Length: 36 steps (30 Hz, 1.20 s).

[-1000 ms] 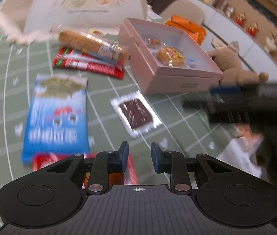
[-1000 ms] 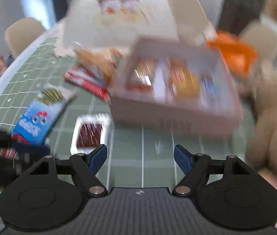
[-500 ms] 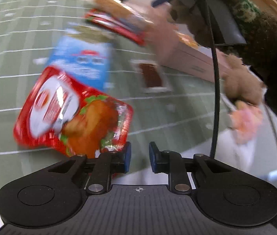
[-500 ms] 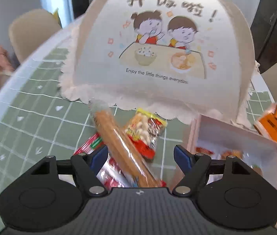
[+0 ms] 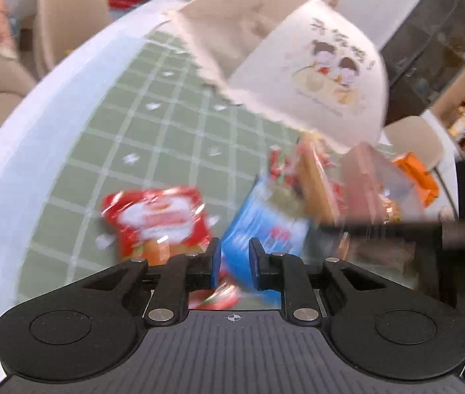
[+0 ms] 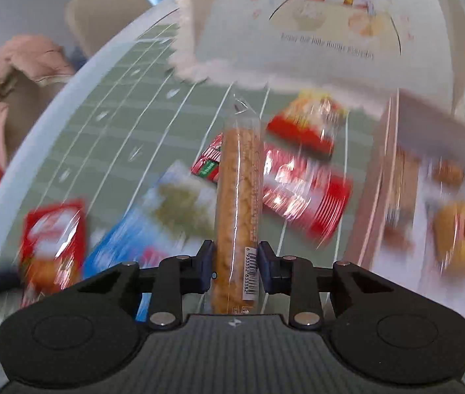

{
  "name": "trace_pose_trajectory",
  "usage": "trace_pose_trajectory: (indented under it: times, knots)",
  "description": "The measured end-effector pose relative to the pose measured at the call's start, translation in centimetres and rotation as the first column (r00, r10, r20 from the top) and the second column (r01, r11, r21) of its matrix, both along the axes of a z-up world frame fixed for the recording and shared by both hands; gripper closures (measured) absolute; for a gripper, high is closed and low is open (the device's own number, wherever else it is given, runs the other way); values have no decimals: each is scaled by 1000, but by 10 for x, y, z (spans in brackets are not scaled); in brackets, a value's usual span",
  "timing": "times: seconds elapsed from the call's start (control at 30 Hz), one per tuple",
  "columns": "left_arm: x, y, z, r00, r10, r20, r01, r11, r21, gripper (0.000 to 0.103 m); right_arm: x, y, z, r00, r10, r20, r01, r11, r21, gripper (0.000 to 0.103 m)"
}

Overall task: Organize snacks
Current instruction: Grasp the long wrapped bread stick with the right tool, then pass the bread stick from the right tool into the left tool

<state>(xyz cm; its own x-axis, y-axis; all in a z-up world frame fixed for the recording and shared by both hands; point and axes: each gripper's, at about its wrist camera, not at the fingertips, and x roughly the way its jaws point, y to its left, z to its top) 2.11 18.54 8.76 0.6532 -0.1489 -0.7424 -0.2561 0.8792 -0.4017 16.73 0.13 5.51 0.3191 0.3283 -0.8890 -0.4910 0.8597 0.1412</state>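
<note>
Green checked cloth (image 6: 107, 138) covers the round table, and most of the snacks lie loose on it, so the sorting looks to be at an early stage. Nearest, the right gripper (image 6: 235, 267) pinches a long wrapped biscuit stick (image 6: 239, 190) by its barcode end, the stick pointing toward twelve o'clock, apparently lifted off the cloth. The left gripper (image 5: 234, 262) has its fingers drawn close with a narrow gap and nothing visibly clamped; it hovers over a blue packet (image 5: 265, 226), with a red pouch (image 5: 158, 221) at about ten o'clock from it. Farther out in the right view, a red striped packet (image 6: 301, 193) and a small red and yellow packet (image 6: 308, 121) lie unsorted. At two to three o'clock the pink box (image 6: 377, 177) holds only a few wrapped pieces. Beyond stands a domed food cover (image 6: 331, 23). Judging by this, several packets remain to be boxed.
</note>
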Motion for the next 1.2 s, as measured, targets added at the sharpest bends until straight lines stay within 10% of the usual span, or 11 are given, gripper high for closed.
trace_pose_trajectory:
  times: [0.2, 0.37, 1.2]
  knots:
    - [60, -49, -6, 981, -190, -42, 190, 982, -12, 82, -55, -47, 8, 999, -30, -45, 35, 992, 121, 73]
    - [93, -103, -30, 955, -268, -124, 268, 963, -18, 80, -89, -90, 28, 982, -156, 106, 149, 986, 71, 32]
    - [121, -193, -37, 899, -384, -210, 421, 890, 173, 61, -124, -147, -12, 932, -359, 48, 357, 933, 44, 20]
